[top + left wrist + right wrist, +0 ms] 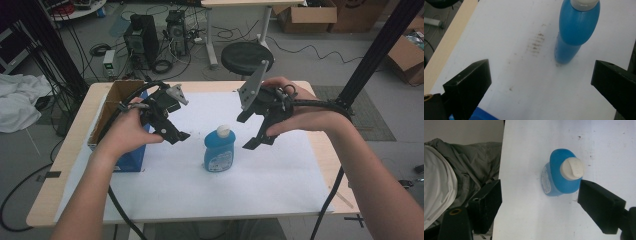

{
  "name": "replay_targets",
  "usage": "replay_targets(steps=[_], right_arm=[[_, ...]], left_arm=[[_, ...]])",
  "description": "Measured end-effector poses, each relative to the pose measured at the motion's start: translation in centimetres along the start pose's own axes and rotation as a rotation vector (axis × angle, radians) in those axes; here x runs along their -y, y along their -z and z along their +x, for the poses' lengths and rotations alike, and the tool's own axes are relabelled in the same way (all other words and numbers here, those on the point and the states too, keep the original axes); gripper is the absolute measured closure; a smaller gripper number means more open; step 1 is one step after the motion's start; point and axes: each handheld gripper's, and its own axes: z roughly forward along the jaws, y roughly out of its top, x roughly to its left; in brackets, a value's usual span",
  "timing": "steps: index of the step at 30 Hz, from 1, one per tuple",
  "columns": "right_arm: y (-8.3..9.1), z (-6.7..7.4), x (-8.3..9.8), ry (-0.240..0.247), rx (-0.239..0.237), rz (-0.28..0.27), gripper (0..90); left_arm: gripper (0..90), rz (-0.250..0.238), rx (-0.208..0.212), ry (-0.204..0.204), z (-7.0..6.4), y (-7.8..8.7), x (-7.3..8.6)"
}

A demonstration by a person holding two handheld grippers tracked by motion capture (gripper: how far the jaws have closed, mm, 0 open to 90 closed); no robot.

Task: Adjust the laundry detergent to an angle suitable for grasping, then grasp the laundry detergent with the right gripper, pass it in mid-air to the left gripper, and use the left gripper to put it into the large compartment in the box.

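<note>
Blue bottle upright on white sheet, mid-table, between both grippers.

Left gripper: jaws spread wide, nothing between them; bottle stands ahead of it, apart, not touched. Right gripper: jaws likewise released, empty, held above and to the bottle's right. White cap on top, label on the bottle's side. Open cardboard box sits at the table's left edge, behind the left hand.
</note>
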Motion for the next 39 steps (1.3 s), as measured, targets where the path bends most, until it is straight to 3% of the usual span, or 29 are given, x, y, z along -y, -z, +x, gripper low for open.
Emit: replay_targets(steps=[8,16,23,32,39], right_arm=[[-0.1,-0.3,-0.1,-0.004,-0.001,0.007,19.8],[0.3,-0.6,-0.7,-0.002,0.01,0.02,19.8],[0.7,-0.7,-1.1,-0.008,0.019,0.024,19.8],[0.7,-0.5,-0.9,-0.021,0.029,0.027,19.6],[1.0,-0.5,-0.5,-0.026,0.036,0.018,19.6]], left_arm=[[2.3,0.094,-0.007,-0.001,0.6,2.1,-1.2],[1.0,0.147,-0.02,0.008,0.9,4.3,-2.1],[0.4,0.15,-0.035,0.012,0.8,5.2,-2.1],[0.3,0.144,-0.037,0.019,0.7,5.1,-1.8],[0.3,0.163,-0.038,0.0,0.5,5.3,-2.1]])
